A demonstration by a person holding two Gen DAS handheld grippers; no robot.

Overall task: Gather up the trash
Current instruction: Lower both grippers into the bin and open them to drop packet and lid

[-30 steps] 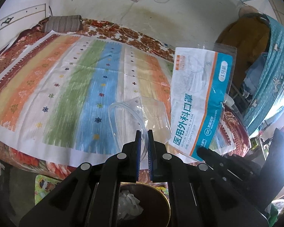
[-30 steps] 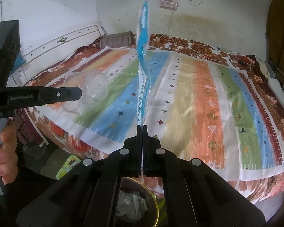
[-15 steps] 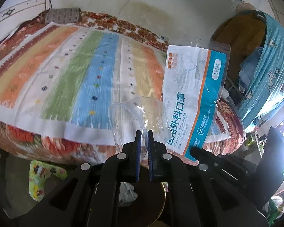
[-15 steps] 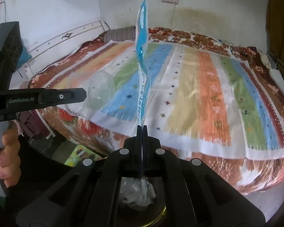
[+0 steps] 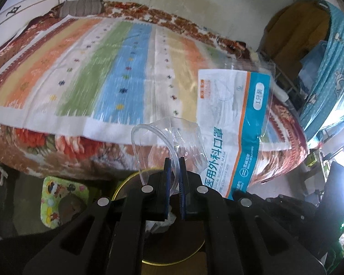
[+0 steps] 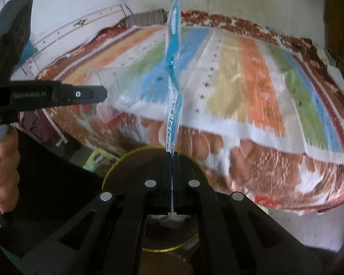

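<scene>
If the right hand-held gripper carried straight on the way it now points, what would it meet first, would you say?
Probably the floral side of the bed: the right hand-held gripper, shut on the mask packet, points across the bin rim towards it. Depth is hard to judge.

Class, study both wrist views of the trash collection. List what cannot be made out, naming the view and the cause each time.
1. Bin contents, both wrist views: the tongs' bodies cover most of the opening; only a white scrap shows.
2. Mask packet print, right wrist view: seen edge-on.
3. Clear plastic wrapper, right wrist view: transparent and blurred, outline uncertain.
4. Right tongs in the left wrist view: tips hidden behind the mask packet.
</scene>
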